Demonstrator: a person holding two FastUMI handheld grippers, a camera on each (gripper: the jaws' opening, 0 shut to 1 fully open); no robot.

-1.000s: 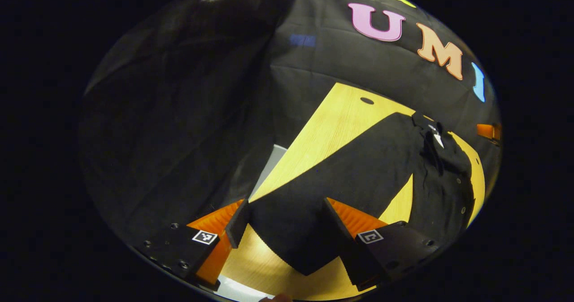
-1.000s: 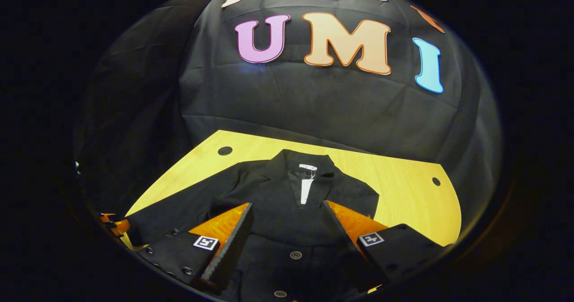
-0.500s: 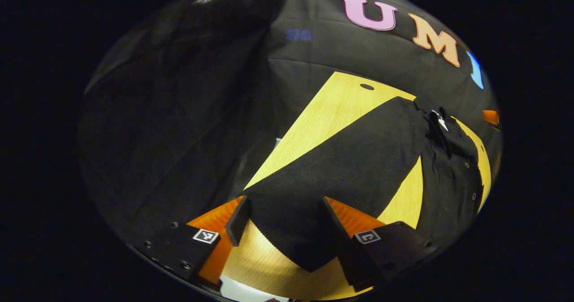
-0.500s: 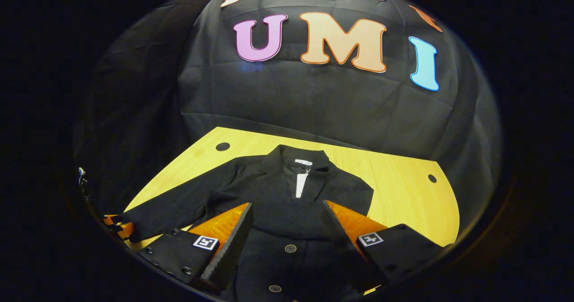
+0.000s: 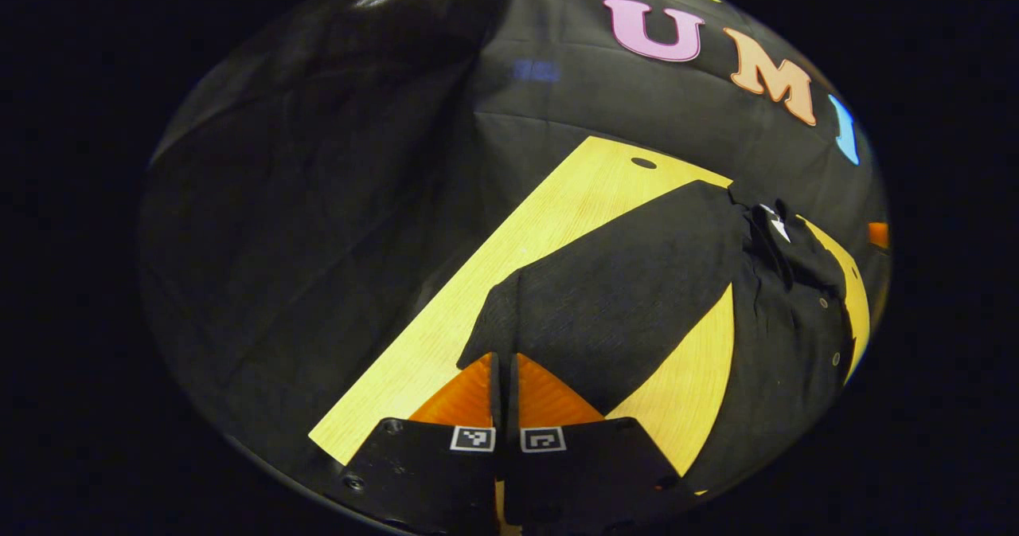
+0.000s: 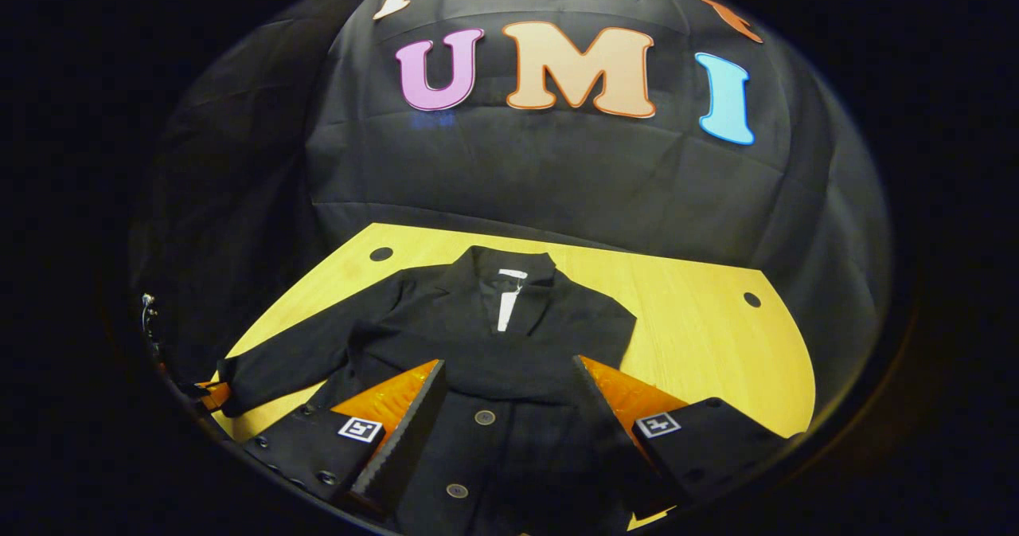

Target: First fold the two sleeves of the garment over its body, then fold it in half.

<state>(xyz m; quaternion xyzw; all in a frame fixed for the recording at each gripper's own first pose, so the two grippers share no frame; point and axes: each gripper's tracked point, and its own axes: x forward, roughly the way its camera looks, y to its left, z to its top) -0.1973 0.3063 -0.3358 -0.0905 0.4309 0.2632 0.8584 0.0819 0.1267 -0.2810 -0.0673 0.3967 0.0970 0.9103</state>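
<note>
Fingers of the left gripper [image 5: 507, 373] stand pressed together at the bottom of the left gripper view, their tips meeting at the cuff end of the left sleeve [image 5: 613, 297] of the garment [image 5: 784, 345]. The cuff edge lies right at the tips, and the cloth there looks slightly bunched; whether fabric actually sits between the two fingers cannot be told. From the cuff the sleeve runs away up and to the right, spread flat on the table [image 5: 446, 337], to join the body of the garment at the shoulder. A wedge of bare wood shows between sleeve and body.

Right gripper [image 6: 509, 401], in the right gripper view, has its fingers spread wide apart, poised over the front of the garment [image 6: 509, 345] with nothing between them. A row of buttons [image 6: 484, 417] on the garment's front runs down between the two fingers. The garment is a dark jacket lying face up, collar toward the booth wall, with a white tag [image 6: 506, 311] hanging inside the neck opening. In this view its left sleeve [image 6: 310, 353] stretches out toward the near left corner of the table [image 6: 716, 345]. The tabletop is pale wood with a small round hole [image 6: 380, 254] near each far corner.
</note>
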